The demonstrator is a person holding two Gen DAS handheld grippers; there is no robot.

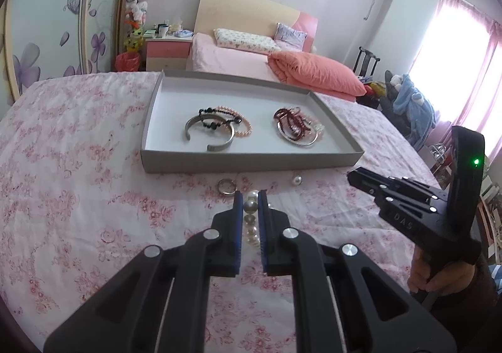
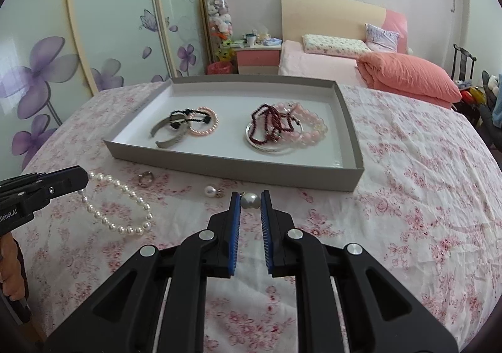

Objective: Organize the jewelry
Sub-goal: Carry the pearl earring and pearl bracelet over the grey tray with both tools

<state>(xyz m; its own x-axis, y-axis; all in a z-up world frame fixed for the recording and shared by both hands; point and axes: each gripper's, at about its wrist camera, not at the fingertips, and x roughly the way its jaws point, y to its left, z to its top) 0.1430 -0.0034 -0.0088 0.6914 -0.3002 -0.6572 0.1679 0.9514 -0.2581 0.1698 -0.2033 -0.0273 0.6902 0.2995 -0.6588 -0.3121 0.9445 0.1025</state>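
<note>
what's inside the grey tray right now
The grey tray holds two heaps. Left: a grey cuff bangle, a black cord bracelet and a peach bead bracelet. Right: a dark red bead strand over pink beads and a silver bangle. Anything beneath stays hidden.

A white cotton bedspread printed with small pink blossoms lies under a shallow grey cardboard tray whose floor is white. In the tray are a dull grey metal cuff bangle, a black beaded cord, a peach-pink pearl bracelet, a dark red bead strand and a pale pink bead bracelet. The white pearl strand has a creamy sheen. The black fingers carry blue ribbed pads.
</note>
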